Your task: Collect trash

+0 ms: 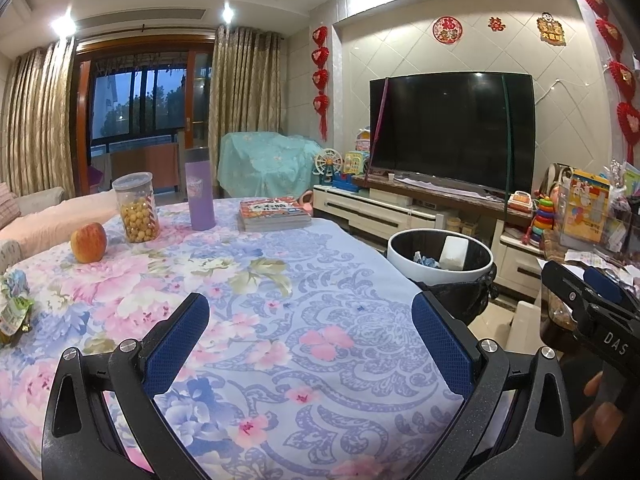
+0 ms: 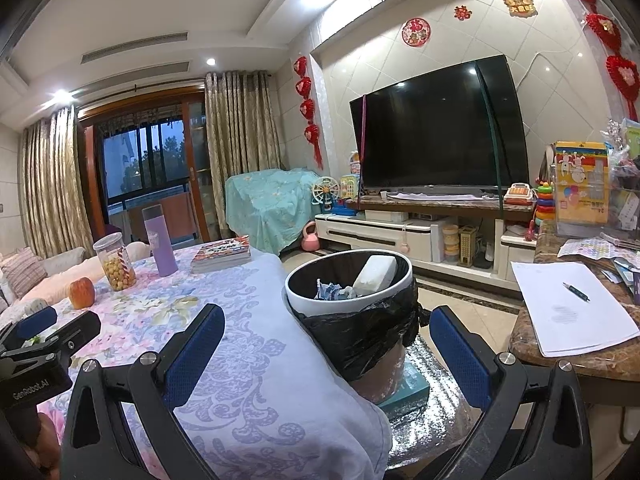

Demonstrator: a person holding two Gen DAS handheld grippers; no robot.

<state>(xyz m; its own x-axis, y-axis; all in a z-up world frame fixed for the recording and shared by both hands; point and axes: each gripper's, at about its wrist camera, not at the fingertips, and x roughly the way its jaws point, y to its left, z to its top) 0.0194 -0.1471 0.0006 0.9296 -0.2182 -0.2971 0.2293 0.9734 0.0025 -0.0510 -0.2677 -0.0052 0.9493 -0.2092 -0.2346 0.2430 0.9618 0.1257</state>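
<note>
Both grippers empty, some trash binned, wrappers left on the table

Our left gripper (image 1: pixel 310 336) hangs over the near part of the floral tablecloth (image 1: pixel 280 280) with its blue pads spread wide and nothing between them; our right gripper (image 2: pixel 326 344) is likewise spread and empty, aimed at the trash bin (image 2: pixel 316 300) just beyond the table's right edge. We judge the job partly done: the bin, lined with a black bag, already holds crumpled paper (image 2: pixel 330 291) and a white block (image 2: pixel 376 274), while crumpled wrappers (image 1: pixel 14 304) lie at the table's near left edge, seemingly next to collect. Farther off stand an apple (image 1: pixel 89 242), a snack jar (image 1: pixel 136 208), a purple bottle (image 1: pixel 200 190) and books (image 1: pixel 274 214); beyond, a television (image 1: pixel 452 132), curtains and a dusky window
</note>
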